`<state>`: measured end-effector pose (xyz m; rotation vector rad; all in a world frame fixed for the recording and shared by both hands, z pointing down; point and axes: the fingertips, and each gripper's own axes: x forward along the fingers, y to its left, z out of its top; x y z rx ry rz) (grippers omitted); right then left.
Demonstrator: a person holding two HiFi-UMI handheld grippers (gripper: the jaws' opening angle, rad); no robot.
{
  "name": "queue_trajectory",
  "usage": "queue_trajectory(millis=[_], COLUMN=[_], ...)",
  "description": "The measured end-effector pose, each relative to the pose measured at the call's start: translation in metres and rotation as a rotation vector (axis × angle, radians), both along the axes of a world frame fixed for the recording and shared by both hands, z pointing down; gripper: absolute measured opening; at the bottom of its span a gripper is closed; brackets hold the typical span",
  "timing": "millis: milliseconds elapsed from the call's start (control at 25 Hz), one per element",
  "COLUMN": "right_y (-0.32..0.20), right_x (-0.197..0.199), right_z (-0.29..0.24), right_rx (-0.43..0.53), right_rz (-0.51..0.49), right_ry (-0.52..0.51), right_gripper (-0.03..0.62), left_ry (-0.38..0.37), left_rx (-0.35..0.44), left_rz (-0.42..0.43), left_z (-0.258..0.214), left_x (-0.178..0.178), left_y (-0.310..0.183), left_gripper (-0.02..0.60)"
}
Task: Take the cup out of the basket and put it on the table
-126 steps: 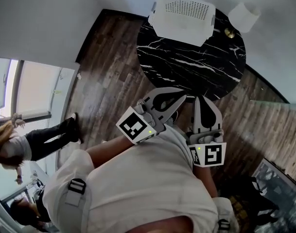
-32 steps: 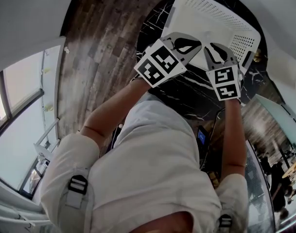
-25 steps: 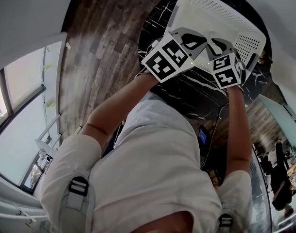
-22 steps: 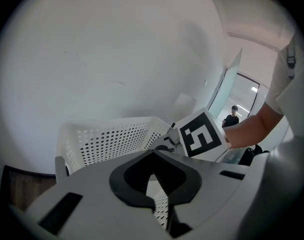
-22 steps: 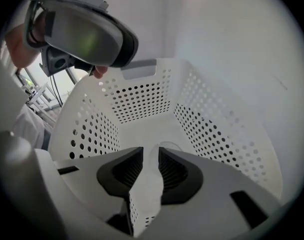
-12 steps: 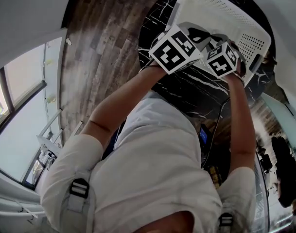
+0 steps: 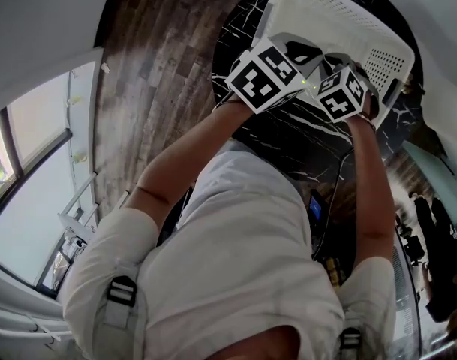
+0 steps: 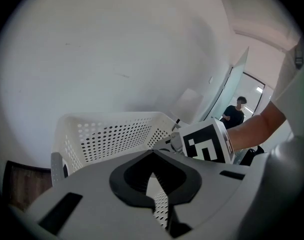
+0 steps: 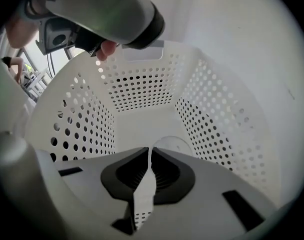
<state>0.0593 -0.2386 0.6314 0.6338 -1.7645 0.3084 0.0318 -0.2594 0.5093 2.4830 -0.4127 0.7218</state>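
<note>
1. Reaching down into the white basket (image 9: 142, 86) with the right tool (image 9: 151, 153), jaws just closed and clamped on the rim of the cup (image 9: 175, 145) on the basket floor.
2. Holding the left tool (image 8: 152, 173) by the basket's near wall, jaws together.
3. All above a black marble worktop (image 7: 288, 145).

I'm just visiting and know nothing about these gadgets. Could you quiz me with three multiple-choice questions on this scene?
1. Where is the cup?
A in the basket
B on a chair
C on a shelf

2. What colour is the basket?
A blue
B white
C red

3. How do the left gripper's jaws stand?
A wide apart
B clamping a bottle
C together, empty

Answers:
1 A, its rim shows between the basket's walls.
2 B, the perforated walls are white.
3 C, the tips meet with nothing between them.
</note>
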Motion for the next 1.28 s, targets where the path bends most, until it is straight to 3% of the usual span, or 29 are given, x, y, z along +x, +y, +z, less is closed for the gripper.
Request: queue_trajectory(millis=[400,920,1280], right_y=[0.013,0.080,0.136], right_x=[0.011,0.018,0.011], right_z=[-0.087,-0.229,-0.272], right_rx=[0.213,0.494,0.566], right_rz=[0.087,0.185,0.201], right_ry=[-0.072,-0.203,-0.249], right_gripper=[0.026,0.026,0.026], left_ry=[0.060,0.170,0.211], left_rx=[0.052,0.246,0.303], left_rz=[0.001,-0.010,-0.005], left_z=[-0.043,-0.138,-0.172], left_x=[-0.006,-0.010,-0.005], left_y=[0.034,0.096,0.143], left_gripper=[0.006,0.006,0.006])
